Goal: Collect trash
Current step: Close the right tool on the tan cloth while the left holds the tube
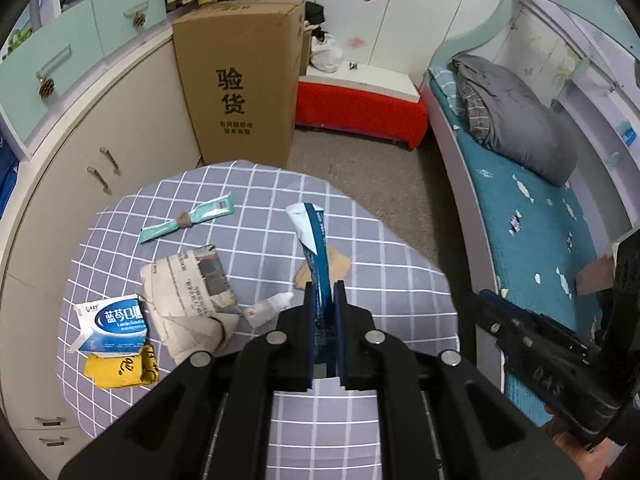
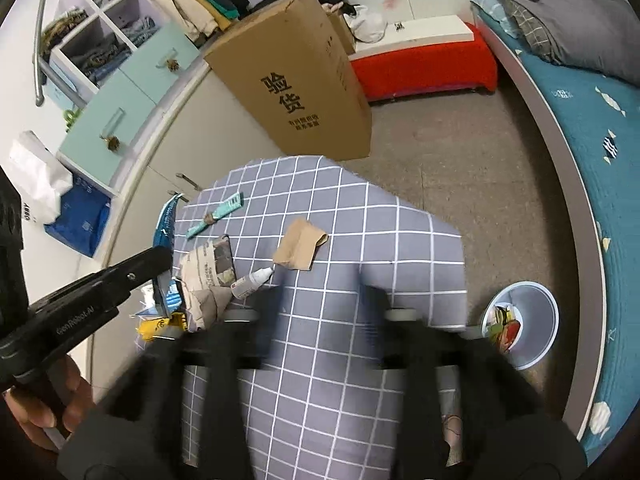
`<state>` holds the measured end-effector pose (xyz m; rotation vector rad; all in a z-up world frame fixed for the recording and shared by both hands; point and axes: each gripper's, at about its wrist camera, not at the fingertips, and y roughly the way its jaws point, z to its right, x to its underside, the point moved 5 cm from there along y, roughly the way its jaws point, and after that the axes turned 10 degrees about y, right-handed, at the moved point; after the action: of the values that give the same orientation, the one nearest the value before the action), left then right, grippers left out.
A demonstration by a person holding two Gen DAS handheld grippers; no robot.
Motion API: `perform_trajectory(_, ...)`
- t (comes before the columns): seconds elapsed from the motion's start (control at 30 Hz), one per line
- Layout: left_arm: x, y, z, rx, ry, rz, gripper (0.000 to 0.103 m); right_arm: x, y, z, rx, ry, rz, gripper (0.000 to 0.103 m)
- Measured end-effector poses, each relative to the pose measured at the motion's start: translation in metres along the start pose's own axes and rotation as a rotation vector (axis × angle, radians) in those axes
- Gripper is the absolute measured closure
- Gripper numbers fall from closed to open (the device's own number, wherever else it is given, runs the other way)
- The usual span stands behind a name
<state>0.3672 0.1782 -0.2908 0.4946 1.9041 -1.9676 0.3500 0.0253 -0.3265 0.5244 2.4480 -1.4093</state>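
Observation:
My left gripper [image 1: 324, 294] is shut on a long blue and white wrapper [image 1: 314, 236], held upright above the grey checked table [image 1: 380, 248]. On the cloth lie a teal wrapper [image 1: 188, 220], crumpled newspaper [image 1: 192, 292], a blue and white box [image 1: 114, 324], a yellow packet [image 1: 120, 370], a small white bottle [image 1: 268, 308] and a brown paper piece [image 2: 300, 250]. My right gripper [image 2: 322, 296], blurred, stands open over the cloth with nothing between its fingers. A light blue bin [image 2: 536, 320] with trash inside sits on the floor to the table's right.
A tall cardboard box [image 1: 240, 80] stands on the floor beyond the table, with a red bench [image 1: 360, 112] behind it. Cabinets [image 1: 100, 140] line the left side. A bed [image 1: 540, 220] with a teal cover runs along the right. A hand [image 2: 36, 404] holds the left gripper's handle.

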Motion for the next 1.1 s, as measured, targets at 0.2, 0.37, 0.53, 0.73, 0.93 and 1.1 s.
perform_trajectory(0.2,0.001,0.031,-0.047,0.001,-0.011,-0.051,0.095,0.005,0.062,-0.025,0.046,-0.002,-0.050,0.046)
perform_trajectory(0.37,0.006,0.066,-0.089,-0.002,-0.010,-0.109,0.095,0.006,0.121,-0.039,0.092,0.026,-0.083,0.046)
perform_trajectory(0.53,0.009,0.096,-0.119,0.006,-0.018,-0.157,0.095,0.003,0.164,-0.040,0.200,0.033,-0.086,0.046)
perform_trajectory(0.73,0.010,0.110,-0.128,0.025,-0.020,-0.183,0.095,0.000,0.183,-0.046,0.271,-0.048,-0.093,0.075)
perform_trajectory(0.93,0.001,0.101,-0.112,0.039,-0.009,-0.159,0.095,-0.002,0.166,-0.050,0.182,-0.048,-0.112,0.087)
perform_trajectory(1.1,-0.012,0.078,-0.080,0.074,-0.012,-0.114,0.095,-0.010,0.115,-0.048,0.102,-0.032,-0.058,0.087)
